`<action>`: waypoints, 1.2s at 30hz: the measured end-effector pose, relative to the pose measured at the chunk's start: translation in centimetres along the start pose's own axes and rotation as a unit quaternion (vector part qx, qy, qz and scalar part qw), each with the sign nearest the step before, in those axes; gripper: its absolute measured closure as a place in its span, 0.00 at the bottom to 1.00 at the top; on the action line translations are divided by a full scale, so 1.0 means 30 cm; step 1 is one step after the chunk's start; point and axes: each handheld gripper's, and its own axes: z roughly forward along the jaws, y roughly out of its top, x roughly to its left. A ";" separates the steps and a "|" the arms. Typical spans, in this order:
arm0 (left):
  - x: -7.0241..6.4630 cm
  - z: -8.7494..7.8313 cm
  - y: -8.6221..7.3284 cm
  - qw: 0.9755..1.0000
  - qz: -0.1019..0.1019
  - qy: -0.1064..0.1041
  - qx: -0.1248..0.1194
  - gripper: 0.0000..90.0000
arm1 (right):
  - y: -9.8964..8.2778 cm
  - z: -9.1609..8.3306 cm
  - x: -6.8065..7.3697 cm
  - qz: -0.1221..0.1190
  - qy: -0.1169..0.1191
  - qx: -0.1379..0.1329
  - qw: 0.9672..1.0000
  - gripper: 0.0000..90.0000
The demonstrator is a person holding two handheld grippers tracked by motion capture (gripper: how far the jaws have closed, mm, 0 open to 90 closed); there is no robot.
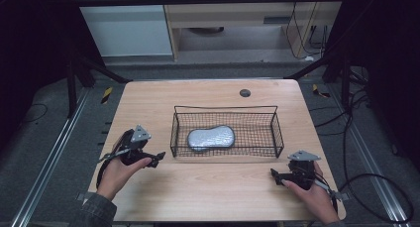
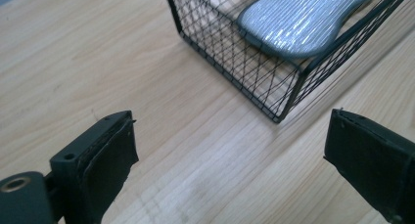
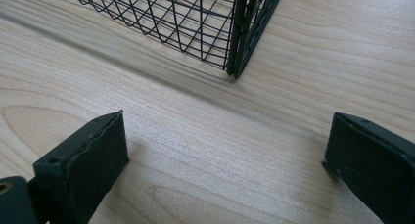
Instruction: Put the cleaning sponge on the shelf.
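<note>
1. Near the middle of the light wooden bench [image 1: 208, 187] sits a black wire mesh basket [image 1: 225, 109], rectangular and open on top, long sides running parallel to the bench's near edge.
2. Inside the basket, lying flat on its mesh floor and a bit left of centre, is a silvery-grey peanut-shaped pad with fine ribbing [image 1: 211, 138]. It's not touching any of the walls from what I can see up top.
3. My left claw [image 1: 148, 160] is by the bench's left edge, just off the basket's near-left corner but apart from it. Jaws are spread wide with nothing between them, just bare wood.
4. From the left gripper view I'm looking straight at that basket corner [image 2: 279, 117], and the ribbed pad [image 2: 303, 18] shows through the mesh behind it.
5. My right claw [image 1: 278, 177] is down toward the bench's near-right corner, close to the basket's near-right corner, also apart from it. Jaws wide open too, gripping nothing.
6. The right gripper view has the basket's corner post [image 3: 240, 33] up ahead and plain wood grain between the jaws.
7. There's a small dark round hole [image 1: 244, 92] near the far edge of the bench, behind the basket.
</note>
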 end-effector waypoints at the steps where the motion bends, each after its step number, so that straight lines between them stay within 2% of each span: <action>1: 0.004 0.006 -0.009 1.000 0.000 0.003 0.005 0.05 | 0.000 0.000 0.000 -0.001 -0.001 0.000 1.000 0.03; 11: 0.053 0.054 -0.094 0.999 -0.033 0.008 0.025 0.05 | 0.000 0.000 0.000 -0.001 -0.001 0.000 1.000 0.03; 19: 0.098 0.088 -0.160 0.997 -0.063 0.018 0.038 0.05 | 0.000 0.000 0.001 0.000 -0.001 0.000 1.000 0.03; 24: 0.133 0.116 -0.194 0.995 -0.077 0.035 0.052 0.05 | 0.000 0.000 0.000 -0.001 -0.001 0.000 1.000 0.03; 30: 0.161 0.144 -0.210 0.993 -0.106 0.037 0.048 0.04 | 0.000 0.000 0.001 0.000 -0.001 0.000 1.000 0.03; 34: 0.165 0.158 -0.217 0.992 -0.120 0.037 0.030 0.02 | 0.000 0.000 0.001 0.000 -0.001 0.000 1.000 0.03; 36: 0.164 0.164 -0.221 0.992 -0.121 0.038 0.020 0.00 | 0.000 0.000 0.001 0.000 -0.001 0.000 1.000 0.03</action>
